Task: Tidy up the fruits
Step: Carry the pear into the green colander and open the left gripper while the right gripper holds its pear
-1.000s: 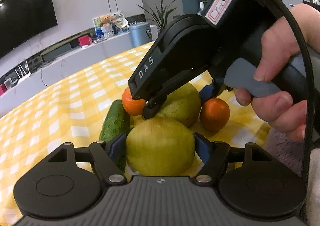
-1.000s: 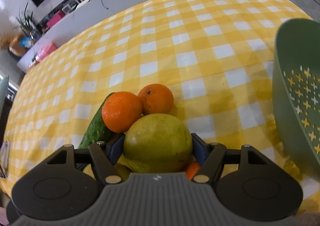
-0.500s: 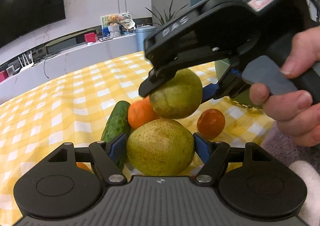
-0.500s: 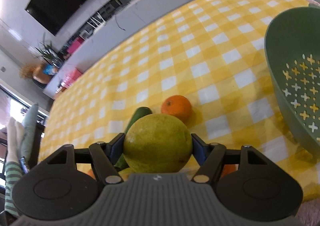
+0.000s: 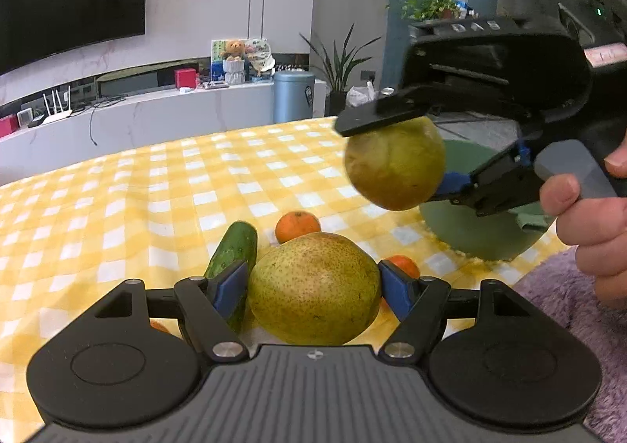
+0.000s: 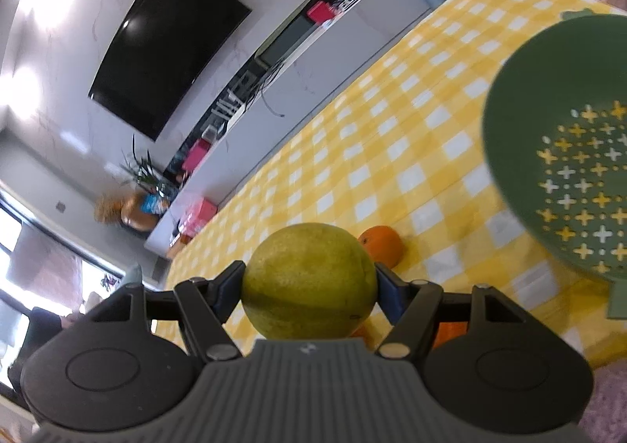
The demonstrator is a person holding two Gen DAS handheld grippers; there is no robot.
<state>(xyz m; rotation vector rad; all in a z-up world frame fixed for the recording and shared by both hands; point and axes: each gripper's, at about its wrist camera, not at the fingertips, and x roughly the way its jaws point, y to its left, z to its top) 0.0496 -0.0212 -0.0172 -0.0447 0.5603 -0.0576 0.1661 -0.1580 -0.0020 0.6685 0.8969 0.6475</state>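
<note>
Carrying one pear in each gripper, you should bring the right gripper [image 6: 309,286], fingers closed on its pear [image 6: 309,282], over the green colander [image 6: 568,168] and lower before releasing. The left gripper [image 5: 313,286] grips the other pear [image 5: 313,290] low above the bench [image 5: 117,188]. Only the left view shows the cucumber [image 5: 233,251]; only the right view shows the colander's inside.

Two close gripper-mounted views, shared tablecloth [image 5: 156,184]
</note>
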